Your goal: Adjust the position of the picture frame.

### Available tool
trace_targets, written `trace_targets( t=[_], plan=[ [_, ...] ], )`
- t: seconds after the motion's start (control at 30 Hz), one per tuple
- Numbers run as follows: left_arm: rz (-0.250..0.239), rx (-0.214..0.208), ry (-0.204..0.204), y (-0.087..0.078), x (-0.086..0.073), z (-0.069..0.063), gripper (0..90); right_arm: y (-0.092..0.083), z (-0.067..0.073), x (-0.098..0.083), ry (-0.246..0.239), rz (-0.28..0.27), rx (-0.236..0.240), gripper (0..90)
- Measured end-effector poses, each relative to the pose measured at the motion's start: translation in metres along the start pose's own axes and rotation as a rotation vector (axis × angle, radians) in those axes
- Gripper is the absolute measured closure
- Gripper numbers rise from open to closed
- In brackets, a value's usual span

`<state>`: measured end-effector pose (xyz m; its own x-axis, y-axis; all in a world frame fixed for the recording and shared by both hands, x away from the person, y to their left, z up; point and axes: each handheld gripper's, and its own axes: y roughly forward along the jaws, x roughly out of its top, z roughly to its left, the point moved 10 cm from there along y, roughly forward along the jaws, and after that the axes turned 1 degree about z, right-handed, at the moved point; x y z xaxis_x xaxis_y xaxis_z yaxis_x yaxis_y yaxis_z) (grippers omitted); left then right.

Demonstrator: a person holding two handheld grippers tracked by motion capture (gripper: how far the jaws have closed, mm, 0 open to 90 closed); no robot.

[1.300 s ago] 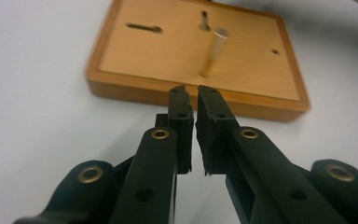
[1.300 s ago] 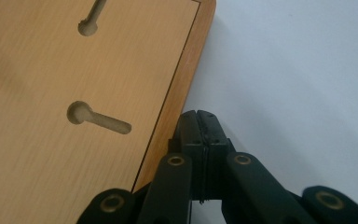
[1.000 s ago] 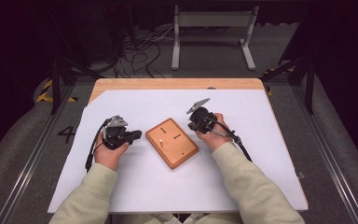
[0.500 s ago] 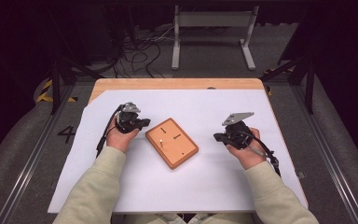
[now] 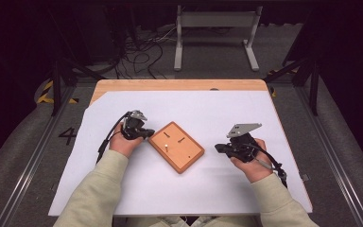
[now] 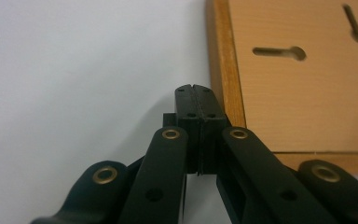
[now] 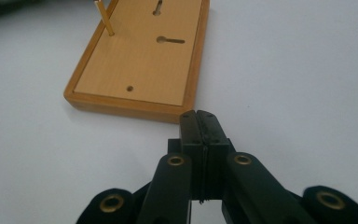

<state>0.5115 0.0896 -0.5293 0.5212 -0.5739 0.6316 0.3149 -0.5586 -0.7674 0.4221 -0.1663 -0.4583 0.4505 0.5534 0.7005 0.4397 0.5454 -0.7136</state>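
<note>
We list the desk (image 5: 123,87) first: a wooden top, covered almost wholly by a white sheet (image 5: 217,113), with a strip of bare wood along the far edge.

Next we record the wooden board (image 5: 183,151), a shallow rectangular tray with a raised rim, lying flat and turned at an angle near the middle of the sheet, between our two hands. Its face carries two keyhole slots (image 6: 279,52) and one small round hole (image 7: 129,88).

We hold the left claw (image 5: 146,134) low beside the board's left rim; in the left gripper view its jaws are pressed together with nothing between them, their tips just beside the rim, touching or not we cannot tell.

We hold the right claw (image 5: 219,148) to the right of the board, clearly apart from it, pointing toward it; its jaws are likewise closed and empty.

Smallest, a thin brass peg (image 7: 104,17) stands upright in the board.
</note>
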Motion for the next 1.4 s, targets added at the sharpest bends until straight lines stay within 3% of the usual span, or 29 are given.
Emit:
trace_targets(
  t=[0.07,0.13,0.17,0.2,0.23,0.27,0.33,0.4,0.47,0.5,0.53,0.57,0.63,0.67,0.73,0.83,0.9,0.97,1.03,1.07,1.1,1.13,1.23,1.33,1.4],
  plan=[
    [0.022,-0.039,0.028,-0.004,-0.008,-0.018,90.0,0.000,0.005,-0.002,-0.012,0.005,0.005,90.0],
    [0.021,-0.071,0.021,-0.005,-0.012,-0.031,90.0,0.001,0.008,-0.004,-0.016,0.012,0.012,90.0],
    [0.019,-0.077,0.038,-0.006,-0.014,-0.037,90.0,0.001,0.009,-0.005,-0.019,0.014,0.014,90.0],
    [0.030,-0.093,0.024,-0.007,-0.017,-0.045,90.0,0.001,0.011,-0.006,-0.020,0.017,0.020,90.0],
    [0.029,-0.094,0.052,-0.008,-0.018,-0.050,90.0,0.002,0.013,-0.006,-0.025,0.019,0.025,90.0],
    [0.045,-0.114,0.029,-0.009,-0.021,-0.062,90.0,0.002,0.016,-0.007,-0.029,0.020,0.034,90.0],
    [0.049,-0.111,0.097,-0.011,-0.023,-0.079,90.0,0.003,0.027,-0.010,-0.033,0.015,0.076,90.0],
    [0.038,-0.135,0.134,-0.013,-0.023,-0.096,90.0,0.003,0.042,-0.016,-0.058,0.028,0.112,90.0],
    [0.022,-0.138,0.140,-0.017,-0.021,-0.104,90.0,0.004,0.055,-0.023,-0.089,0.045,0.144,90.0],
    [0.004,-0.142,0.148,-0.019,-0.018,-0.104,90.0,0.005,0.062,-0.028,-0.101,0.055,0.160,90.0],
    [-0.004,-0.145,0.124,-0.020,-0.017,-0.105,90.0,0.006,0.067,-0.032,-0.115,0.070,0.171,90.0],
    [-0.024,-0.124,0.137,-0.021,-0.015,-0.100,90.0,0.007,0.072,-0.036,-0.125,0.082,0.183,90.0],
    [-0.041,-0.124,0.118,-0.023,-0.014,-0.098,89.9,0.007,0.076,-0.041,-0.133,0.097,0.197,90.0],
    [-0.076,-0.124,0.076,-0.026,-0.012,-0.092,89.6,0.011,0.082,-0.050,-0.168,0.133,0.204,90.0],
    [-0.089,-0.121,0.062,-0.026,-0.011,-0.089,88.1,0.015,0.083,-0.055,-0.173,0.161,0.198,90.0],
    [-0.099,-0.115,0.050,-0.025,-0.010,-0.085,87.4,0.020,0.074,-0.062,-0.189,0.212,0.126,90.0],
    [-0.092,-0.119,0.045,-0.024,-0.011,-0.086,86.9,0.019,0.070,-0.063,-0.188,0.213,0.112,90.0],
    [-0.096,-0.115,0.058,-0.023,-0.010,-0.085,86.8,0.018,0.056,-0.062,-0.210,0.222,0.022,90.0],
    [-0.095,-0.113,0.048,-0.023,-0.011,-0.086,86.8,0.018,0.042,-0.063,-0.164,0.205,0.008,90.0],
    [-0.095,-0.113,0.048,-0.023,-0.011,-0.086,86.7,0.018,0.042,-0.063,-0.164,0.205,0.008,90.0],
    [-0.099,-0.110,0.061,-0.022,-0.010,-0.084,86.7,0.018,0.036,-0.063,-0.141,0.193,0.008,90.0],
    [-0.100,-0.108,0.059,-0.022,-0.010,-0.084,86.6,0.018,0.027,-0.063,-0.126,0.180,-0.021,90.0],
    [-0.103,-0.098,0.062,-0.022,-0.009,-0.084,85.6,0.020,0.021,-0.065,-0.107,0.179,-0.024,90.0],
    [-0.120,-0.087,0.061,-0.025,-0.008,-0.084,82.4,0.012,0.023,-0.055,-0.098,0.115,0.018,90.0],
    [-0.139,-0.079,0.070,-0.028,-0.005,-0.084,80.2,0.001,0.016,-0.044,-0.102,0.058,-0.004,90.0]
  ],
)
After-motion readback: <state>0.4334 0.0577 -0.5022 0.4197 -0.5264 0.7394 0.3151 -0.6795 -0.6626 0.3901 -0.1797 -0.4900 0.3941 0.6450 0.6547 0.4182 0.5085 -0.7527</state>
